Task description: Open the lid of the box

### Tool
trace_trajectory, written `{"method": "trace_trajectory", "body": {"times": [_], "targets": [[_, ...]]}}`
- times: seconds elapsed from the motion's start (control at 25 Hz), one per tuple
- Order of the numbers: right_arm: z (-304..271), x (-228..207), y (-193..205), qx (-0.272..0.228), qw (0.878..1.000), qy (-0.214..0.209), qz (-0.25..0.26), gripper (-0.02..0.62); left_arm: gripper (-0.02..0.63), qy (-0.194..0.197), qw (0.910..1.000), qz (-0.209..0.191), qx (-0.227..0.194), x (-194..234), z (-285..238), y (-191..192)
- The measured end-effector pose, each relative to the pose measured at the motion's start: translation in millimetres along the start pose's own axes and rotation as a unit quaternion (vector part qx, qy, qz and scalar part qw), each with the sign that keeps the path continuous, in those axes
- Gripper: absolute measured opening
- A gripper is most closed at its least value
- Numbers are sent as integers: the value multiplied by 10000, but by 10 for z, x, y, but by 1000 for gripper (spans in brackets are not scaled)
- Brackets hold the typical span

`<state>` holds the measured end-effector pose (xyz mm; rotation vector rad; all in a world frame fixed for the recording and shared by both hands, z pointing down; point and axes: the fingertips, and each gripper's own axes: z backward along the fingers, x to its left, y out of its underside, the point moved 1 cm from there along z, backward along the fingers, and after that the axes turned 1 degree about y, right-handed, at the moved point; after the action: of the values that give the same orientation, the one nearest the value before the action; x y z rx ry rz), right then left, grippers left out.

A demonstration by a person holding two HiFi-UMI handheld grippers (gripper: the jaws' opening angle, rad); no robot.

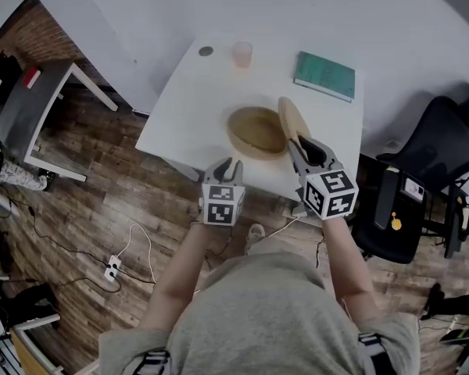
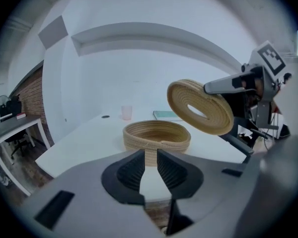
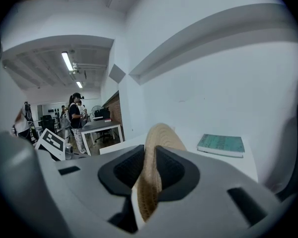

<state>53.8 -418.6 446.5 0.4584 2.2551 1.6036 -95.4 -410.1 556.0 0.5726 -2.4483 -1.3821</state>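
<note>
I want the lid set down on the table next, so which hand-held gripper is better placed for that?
Right. The right hand-held gripper already clamps the woven lid, raised beside the open basket. The left hand-held gripper is empty.

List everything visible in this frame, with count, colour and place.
table: one, white, centre
box: one, tan woven, open, middle of table
lid: one, tan woven, tilted, raised beside box, gripped
cup: one, pink, table's far edge
disc: one, dark, left of cup
book: one, green, table's far right corner
chair: one, black, right of table
desk: one, grey, far left
left gripper: one, grey, jaws narrowly apart, empty
right gripper: one, grey, shut on lid
</note>
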Motion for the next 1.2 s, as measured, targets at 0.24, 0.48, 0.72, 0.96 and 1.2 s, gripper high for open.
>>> {"method": "trace_trajectory", "body": {"times": [0.24, 0.48, 0.72, 0.96, 1.2], "targets": [[400, 213, 31, -151, 9997, 102, -173, 77, 47, 37, 9997, 173, -151, -114, 435, 40], [753, 430, 91, -290, 9990, 108, -318, 77, 34, 65, 9987, 342, -372, -243, 846, 80], [1160, 702, 188, -405, 9986, 54, -330, 77, 27, 104, 9967, 541, -602, -425, 1338, 168], [1624, 897, 304, -398, 9989, -48, -226, 77, 25, 86, 9954, 619, -732, -733, 1754, 282], [2037, 1085, 413, -430, 9988, -137, -197, 77, 23, 22, 9938, 770, -800, -985, 2171, 433]]}}
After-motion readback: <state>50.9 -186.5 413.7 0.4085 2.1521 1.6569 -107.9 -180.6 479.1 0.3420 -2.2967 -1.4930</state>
